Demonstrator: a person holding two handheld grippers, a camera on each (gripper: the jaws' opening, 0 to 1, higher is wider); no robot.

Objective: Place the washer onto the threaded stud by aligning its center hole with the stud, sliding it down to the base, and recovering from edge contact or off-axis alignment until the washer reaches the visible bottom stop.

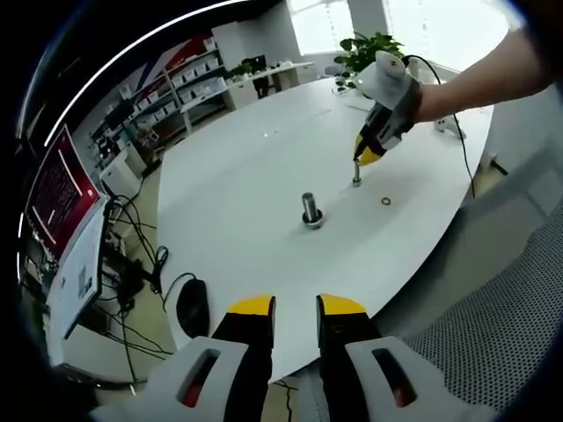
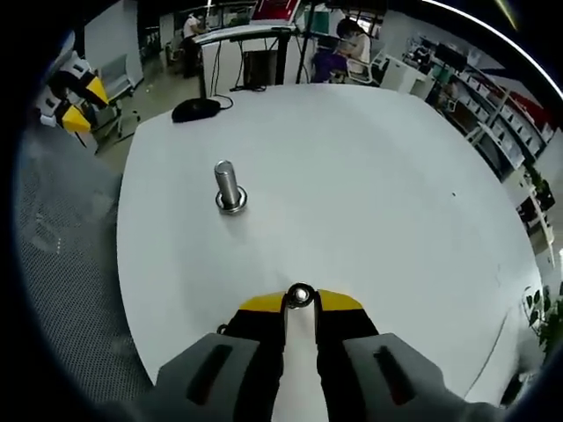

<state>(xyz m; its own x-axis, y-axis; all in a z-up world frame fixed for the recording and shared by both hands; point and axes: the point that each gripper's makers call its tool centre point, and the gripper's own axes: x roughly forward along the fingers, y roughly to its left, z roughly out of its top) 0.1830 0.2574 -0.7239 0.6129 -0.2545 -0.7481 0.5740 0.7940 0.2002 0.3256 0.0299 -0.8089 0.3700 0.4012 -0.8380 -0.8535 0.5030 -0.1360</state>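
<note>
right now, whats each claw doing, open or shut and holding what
Left claw: open, holding nothing, back at the table edge.
Right claw: shut on a small round metal piece, apparently the washer.

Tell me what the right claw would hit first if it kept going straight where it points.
Probably bare white table. The right claw, shut on a small metal part, points past the large stud, which stands left of its line. Depth is unclear.
</note>
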